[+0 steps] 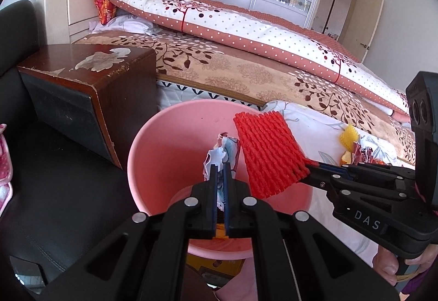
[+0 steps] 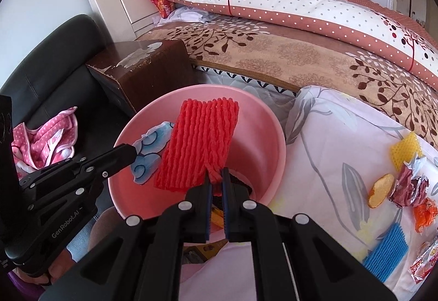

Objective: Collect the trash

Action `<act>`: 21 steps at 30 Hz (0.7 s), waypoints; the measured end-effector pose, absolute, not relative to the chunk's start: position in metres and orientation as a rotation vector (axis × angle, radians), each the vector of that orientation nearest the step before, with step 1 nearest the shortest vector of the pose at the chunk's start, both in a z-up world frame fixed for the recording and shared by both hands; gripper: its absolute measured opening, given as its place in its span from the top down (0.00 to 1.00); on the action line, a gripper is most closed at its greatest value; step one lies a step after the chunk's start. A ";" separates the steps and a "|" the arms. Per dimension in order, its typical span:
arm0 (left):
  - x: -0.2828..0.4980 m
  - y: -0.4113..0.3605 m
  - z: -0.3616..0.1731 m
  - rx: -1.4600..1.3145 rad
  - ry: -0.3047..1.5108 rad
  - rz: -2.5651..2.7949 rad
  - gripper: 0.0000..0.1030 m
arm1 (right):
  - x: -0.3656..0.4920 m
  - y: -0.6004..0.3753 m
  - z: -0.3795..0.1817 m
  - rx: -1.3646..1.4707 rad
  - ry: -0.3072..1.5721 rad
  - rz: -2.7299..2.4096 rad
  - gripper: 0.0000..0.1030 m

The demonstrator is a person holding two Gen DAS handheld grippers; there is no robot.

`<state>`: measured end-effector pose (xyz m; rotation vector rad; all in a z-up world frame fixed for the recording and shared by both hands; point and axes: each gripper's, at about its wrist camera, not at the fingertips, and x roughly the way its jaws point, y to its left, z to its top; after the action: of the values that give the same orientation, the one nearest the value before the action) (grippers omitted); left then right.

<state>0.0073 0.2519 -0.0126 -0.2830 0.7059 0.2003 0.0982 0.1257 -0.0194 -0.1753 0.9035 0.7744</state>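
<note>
A pink bin (image 1: 164, 142) (image 2: 262, 136) stands beside the bed. My left gripper (image 1: 219, 168) is shut on a crumpled blue-and-white wrapper (image 1: 219, 153) and holds it over the bin's mouth; the wrapper also shows in the right wrist view (image 2: 147, 153). My right gripper (image 2: 217, 175) is shut on a red foam net (image 2: 202, 142) hanging over the bin, and this net shows in the left wrist view (image 1: 268, 153) too. More trash lies on the white sheet: a yellow foam net (image 2: 405, 149), an orange peel (image 2: 380, 188), a dark red wrapper (image 2: 408, 186), an orange wrapper (image 2: 425, 216), a blue foam net (image 2: 388, 254).
A brown nightstand (image 1: 90, 82) stands left of the bin. A black leather seat (image 1: 54, 191) holds a pink dotted cloth (image 2: 46, 145). The bed carries a folded dotted quilt (image 1: 232, 27) and a brown leaf blanket (image 2: 273, 60). A snack packet (image 2: 424, 262) lies at the right edge.
</note>
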 end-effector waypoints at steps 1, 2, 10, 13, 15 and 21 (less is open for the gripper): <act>0.007 0.253 -0.013 -0.288 0.708 0.203 0.83 | 0.098 0.126 -0.020 -0.175 0.905 0.775 0.95; 0.006 0.254 -0.013 -0.293 0.706 0.206 0.76 | 0.098 0.126 -0.020 -0.173 0.906 0.776 0.94; 0.003 0.255 -0.011 -0.313 0.699 0.206 0.60 | 0.099 0.126 -0.019 -0.164 0.904 0.776 0.86; 0.001 0.253 -0.010 -0.308 0.698 0.203 0.60 | 0.096 0.126 -0.018 -0.158 0.899 0.779 0.71; 0.002 0.252 -0.010 -0.310 0.699 0.202 0.60 | 0.094 0.125 -0.016 -0.159 0.890 0.779 0.65; 0.001 0.251 -0.007 -0.305 0.696 0.199 0.60 | 0.089 0.121 -0.013 -0.159 0.871 0.783 0.59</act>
<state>0.0009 0.2507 -0.0067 -0.3052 0.6962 0.1986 0.0890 0.1210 -0.0130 -0.1585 0.8714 0.7830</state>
